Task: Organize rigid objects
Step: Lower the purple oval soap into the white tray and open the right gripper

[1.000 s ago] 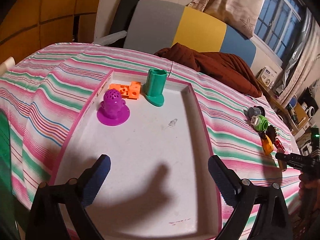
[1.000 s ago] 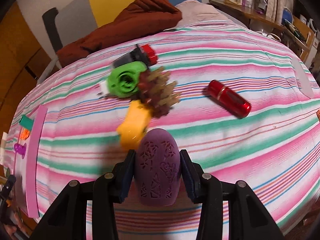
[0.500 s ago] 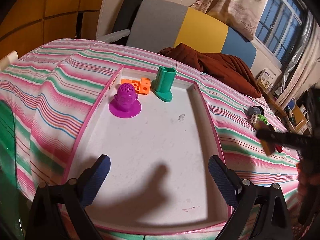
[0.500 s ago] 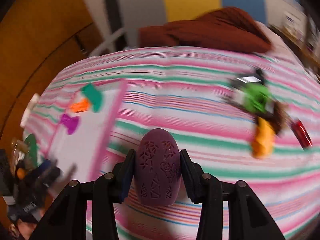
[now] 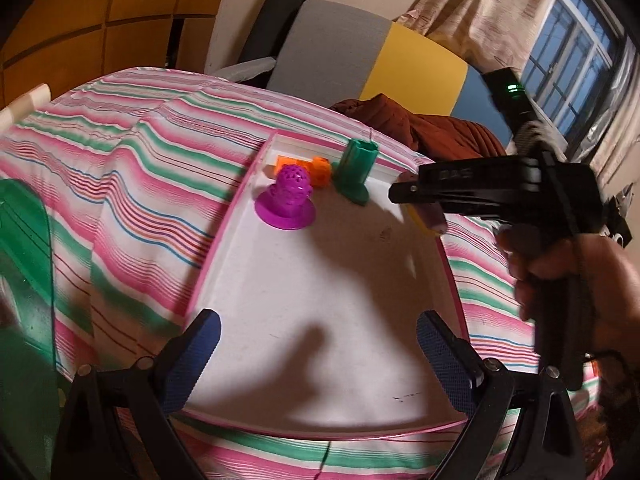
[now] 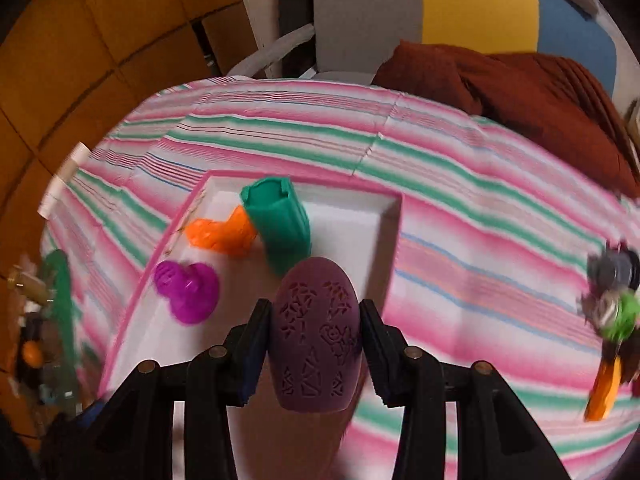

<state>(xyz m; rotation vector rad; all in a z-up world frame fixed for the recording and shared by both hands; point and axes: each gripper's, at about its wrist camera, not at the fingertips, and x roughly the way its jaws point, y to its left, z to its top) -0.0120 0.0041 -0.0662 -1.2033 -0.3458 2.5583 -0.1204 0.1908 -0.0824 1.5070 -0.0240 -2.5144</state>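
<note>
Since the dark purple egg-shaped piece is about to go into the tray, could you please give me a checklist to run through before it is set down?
1. Grip: right tongs shut on the purple egg, fingers on both sides: ok.
2. Egg over the white tray: near its right rim, ok.
3. Bare floor to land on: ok.
4. Clear of the green holder, orange block and magenta piece at the far end: cannot tell for the holder.
5. Left tongs open, empty, at the near edge: ok.
</note>
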